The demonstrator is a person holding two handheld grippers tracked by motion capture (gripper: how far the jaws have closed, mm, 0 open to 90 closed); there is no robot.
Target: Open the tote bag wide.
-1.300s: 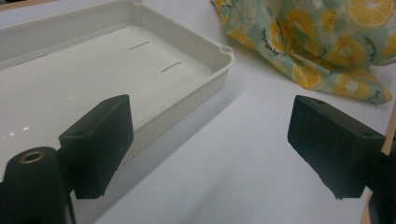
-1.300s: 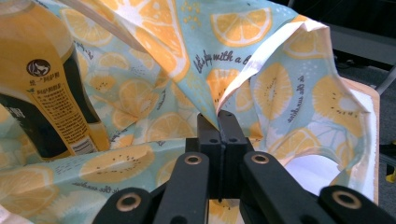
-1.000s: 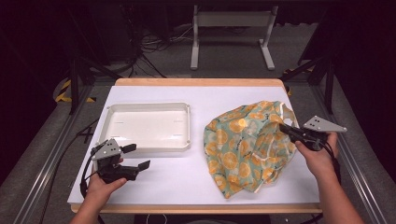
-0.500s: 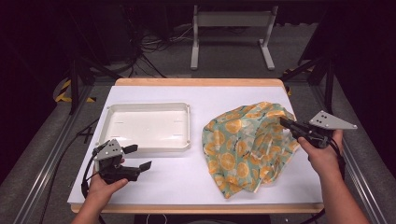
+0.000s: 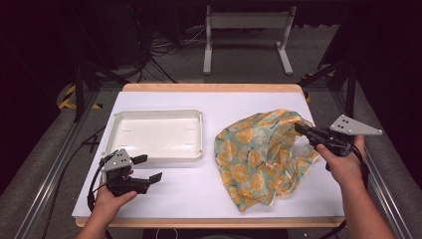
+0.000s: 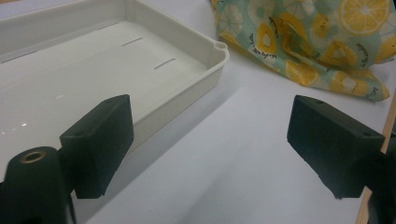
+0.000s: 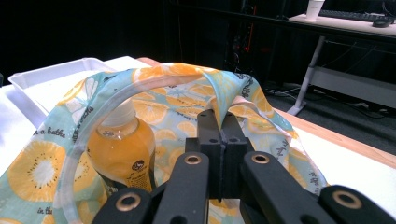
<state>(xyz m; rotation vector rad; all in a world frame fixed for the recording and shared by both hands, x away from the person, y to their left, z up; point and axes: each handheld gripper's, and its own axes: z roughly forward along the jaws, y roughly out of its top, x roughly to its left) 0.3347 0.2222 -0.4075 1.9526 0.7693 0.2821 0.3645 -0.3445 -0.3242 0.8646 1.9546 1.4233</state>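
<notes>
White tabletop (image 5: 164, 191): right tool (image 5: 300, 129) clamped on fruit-print bag (image 5: 259, 154)'s lifted rim, left tool (image 5: 149, 169) apart

The bag (image 5: 261, 159) pinched between the closed black jaws of the right tongs (image 5: 300, 129) is thin printed cloth, matt and creased, with a smooth pale binding along its rim; the bottle (image 7: 122, 151) inside it, just left of those jaws, looks like clear glossy plastic with a white cap. The tray (image 5: 158, 157) just ahead of the left tongs (image 5: 149, 168) is cream plastic with a soft sheen; the table (image 5: 199, 189) under them is smooth matt white, edged in bare wood; both tongs are matt black plastic with brass-coloured screw inserts and a dull grey plate on top.
</notes>
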